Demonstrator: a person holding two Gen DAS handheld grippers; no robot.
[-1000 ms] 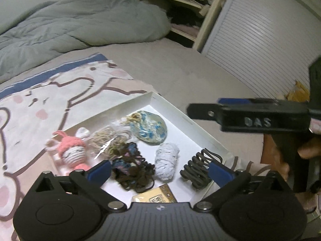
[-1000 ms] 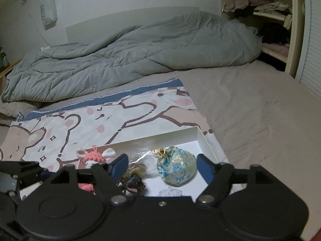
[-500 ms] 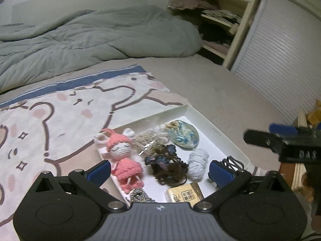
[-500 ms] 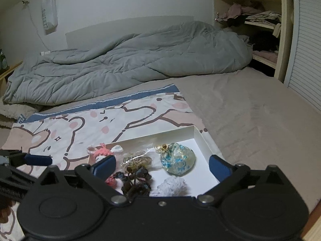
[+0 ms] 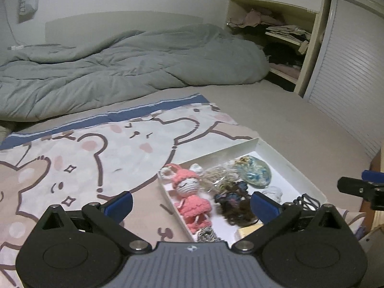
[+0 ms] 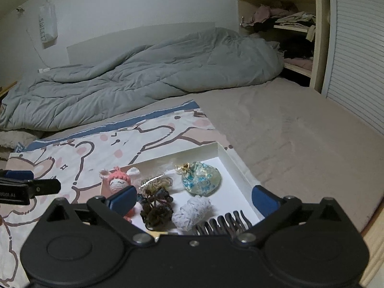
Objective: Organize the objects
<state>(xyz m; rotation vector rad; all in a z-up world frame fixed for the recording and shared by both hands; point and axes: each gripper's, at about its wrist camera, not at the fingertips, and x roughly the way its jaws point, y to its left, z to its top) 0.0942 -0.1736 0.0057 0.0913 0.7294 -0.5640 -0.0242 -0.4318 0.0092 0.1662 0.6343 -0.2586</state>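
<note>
left wrist view looks down on a shallow white cardboard tray [image 5: 297, 165] lying on a cartoon-bear printed blanket [image 5: 100, 153], packed with a pink crocheted bunny doll [image 5: 192, 196], a blue-and-white floral fabric pouch [image 5: 255, 171], a dark tangle of hair ties [image 5: 236, 206] and a black claw hair clip [image 5: 308, 200]. the left gripper [image 5: 189, 204] is spread wide and holds nothing. the right gripper [image 6: 192, 198] has just been opening, with nothing pinched between its fingers, and hovers over the tray's near end. everything seems gathered in the tray already, so this is likely a pull-back or a choice of the next piece. if picking, go for one item at a time, approach from above, and avoid snagging the hair ties.
</note>
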